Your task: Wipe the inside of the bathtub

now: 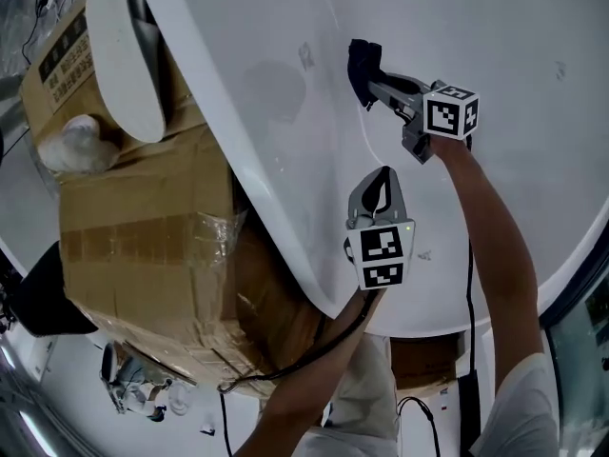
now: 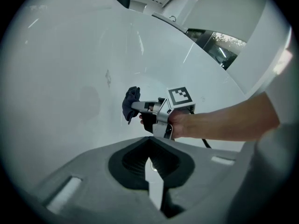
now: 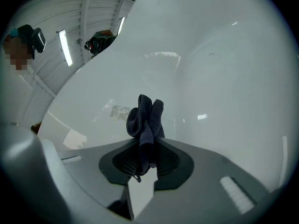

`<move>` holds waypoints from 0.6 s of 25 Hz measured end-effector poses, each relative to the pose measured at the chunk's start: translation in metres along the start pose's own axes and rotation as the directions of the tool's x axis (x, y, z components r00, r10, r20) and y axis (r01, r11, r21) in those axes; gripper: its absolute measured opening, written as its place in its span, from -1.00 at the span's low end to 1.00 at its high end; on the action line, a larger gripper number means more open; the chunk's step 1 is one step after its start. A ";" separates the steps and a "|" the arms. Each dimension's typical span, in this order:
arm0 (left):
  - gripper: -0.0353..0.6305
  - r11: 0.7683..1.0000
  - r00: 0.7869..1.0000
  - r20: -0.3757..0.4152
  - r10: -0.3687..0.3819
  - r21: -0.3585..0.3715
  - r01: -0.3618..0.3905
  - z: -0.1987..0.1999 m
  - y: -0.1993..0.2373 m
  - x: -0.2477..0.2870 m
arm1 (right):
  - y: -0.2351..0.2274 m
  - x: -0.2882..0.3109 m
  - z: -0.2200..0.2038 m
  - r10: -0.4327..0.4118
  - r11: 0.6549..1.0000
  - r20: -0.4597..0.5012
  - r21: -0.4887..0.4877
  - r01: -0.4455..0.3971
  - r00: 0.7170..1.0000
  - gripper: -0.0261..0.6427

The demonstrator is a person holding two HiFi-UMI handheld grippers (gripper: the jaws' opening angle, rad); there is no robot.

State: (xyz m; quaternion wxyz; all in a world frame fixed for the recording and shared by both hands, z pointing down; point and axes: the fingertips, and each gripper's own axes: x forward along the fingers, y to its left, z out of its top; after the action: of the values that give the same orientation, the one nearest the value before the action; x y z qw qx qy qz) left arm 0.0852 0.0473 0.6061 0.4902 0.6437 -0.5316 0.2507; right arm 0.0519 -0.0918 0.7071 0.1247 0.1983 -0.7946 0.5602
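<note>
The white bathtub fills most of the head view, its smooth inner wall curving ahead of both grippers. My right gripper is shut on a dark blue cloth, which bunches up past the jaws and sits at or close to the tub wall. From the left gripper view the same cloth shows beside the right gripper. My left gripper hangs lower, near the tub's rim, shut with nothing between its jaws.
A taped cardboard box stands left of the tub, against its outer side. A white oval lid and a wrapped bundle rest on top of it. Black cables trail from the grippers near the person's legs.
</note>
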 end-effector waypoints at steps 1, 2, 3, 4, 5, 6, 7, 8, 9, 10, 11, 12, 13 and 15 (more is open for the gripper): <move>-0.90 1.000 1.000 0.004 -0.003 -0.002 0.003 -0.001 0.000 0.001 | -0.004 0.001 -0.004 -0.008 1.000 -0.004 0.005 0.008 1.000 -0.71; -0.90 1.000 1.000 0.005 -0.007 -0.001 0.007 -0.003 0.001 0.003 | -0.007 0.003 -0.009 -0.014 1.000 -0.009 0.009 0.014 1.000 -0.71; -0.90 1.000 1.000 0.004 -0.008 0.001 0.008 -0.006 0.002 0.004 | -0.009 0.005 -0.014 -0.018 1.000 -0.015 0.011 0.018 1.000 -0.71; -0.90 1.000 1.000 0.001 -0.008 0.001 0.008 -0.008 0.002 0.005 | -0.012 0.007 -0.018 -0.020 1.000 -0.022 0.012 0.020 1.000 -0.71; -0.90 1.000 1.000 -0.001 -0.007 -0.001 0.007 -0.010 0.003 0.006 | -0.014 0.009 -0.021 -0.022 1.000 -0.027 0.013 0.022 0.999 -0.71; -0.90 1.000 1.000 0.000 -0.008 -0.004 0.008 -0.011 0.002 0.007 | -0.017 0.010 -0.023 -0.024 1.000 -0.029 0.014 0.024 0.999 -0.70; -0.90 1.000 1.000 0.003 -0.011 -0.005 0.011 -0.011 0.001 0.008 | -0.021 0.011 -0.024 -0.027 1.000 -0.030 0.016 0.027 0.999 -0.70; -0.90 1.000 1.000 0.006 -0.016 -0.006 0.016 -0.011 -0.001 0.009 | -0.025 0.012 -0.025 -0.030 0.999 -0.031 0.017 0.030 0.999 -0.70; -0.90 1.000 1.000 0.006 -0.020 -0.008 0.020 -0.012 -0.002 0.010 | -0.028 0.013 -0.027 -0.032 0.999 -0.037 0.018 0.033 0.999 -0.70; -0.90 1.000 1.000 0.005 -0.022 -0.012 0.022 -0.014 -0.002 0.011 | -0.031 0.014 -0.031 -0.034 0.999 -0.046 0.016 0.035 0.998 -0.71; -0.90 1.000 1.000 0.003 -0.022 -0.016 0.022 -0.016 -0.002 0.013 | -0.034 0.015 -0.034 -0.036 0.999 -0.058 0.014 0.037 0.998 -0.70; -0.90 1.000 1.000 0.002 -0.021 -0.019 0.021 -0.017 -0.001 0.015 | -0.038 0.017 -0.037 -0.039 0.999 -0.069 0.011 0.040 0.997 -0.70; -0.90 1.000 1.000 0.000 -0.023 -0.018 0.023 -0.018 0.001 0.018 | -0.041 0.019 -0.039 -0.043 0.999 -0.076 0.008 0.043 0.996 -0.70; -0.90 1.000 1.000 -0.003 -0.029 -0.005 0.029 -0.018 0.002 0.021 | -0.050 0.023 -0.041 -0.053 0.999 -0.084 0.003 0.053 0.995 -0.71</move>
State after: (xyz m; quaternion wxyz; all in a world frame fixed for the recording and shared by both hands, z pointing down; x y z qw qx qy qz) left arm 0.0934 0.0543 0.6318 0.4960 0.6499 -0.5220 0.2430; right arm 0.0533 -0.0717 0.7728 0.1723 0.1960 -0.7816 0.5665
